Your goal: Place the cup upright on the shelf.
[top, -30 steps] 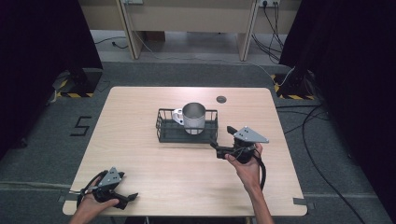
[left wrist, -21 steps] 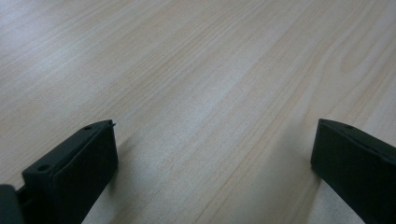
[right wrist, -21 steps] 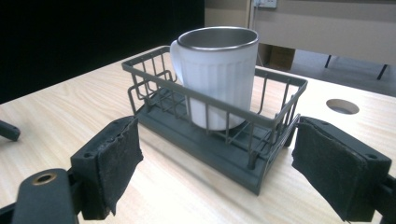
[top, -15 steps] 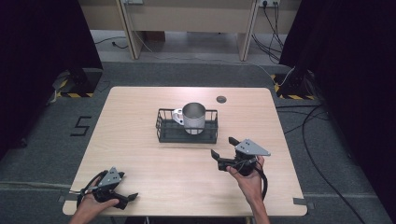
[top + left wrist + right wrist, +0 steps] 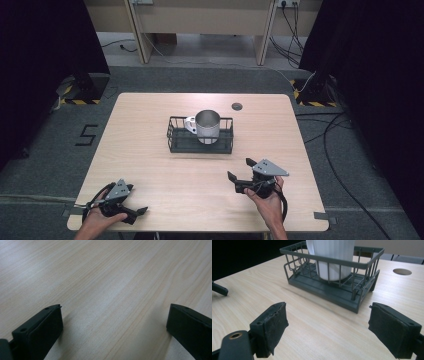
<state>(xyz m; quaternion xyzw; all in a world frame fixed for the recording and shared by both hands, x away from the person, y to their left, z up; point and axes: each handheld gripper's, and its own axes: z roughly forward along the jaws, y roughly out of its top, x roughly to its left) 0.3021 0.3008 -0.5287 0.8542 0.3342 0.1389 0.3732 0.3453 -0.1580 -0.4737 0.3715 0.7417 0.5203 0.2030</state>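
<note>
Probably the rigid, slippery mug (image 5: pixel 207 126) is sitting upright in the basket (image 5: pixel 176 142), its handle (image 5: pixel 190 124) the likeliest hold, while both the left gripper (image 5: pixel 134 212) and the right gripper (image 5: pixel 238 171) are gaping wide and empty.

A light wooden table (image 5: pixel 150 145) stands on grey carpet (image 5: pixel 45 165), with a small round dark hole (image 5: pixel 237 106) near its far edge. A black figure five (image 5: pixel 87 135) is marked on the carpet to the table's left. Black cables (image 5: pixel 340 130) trail across the floor on the right
</note>
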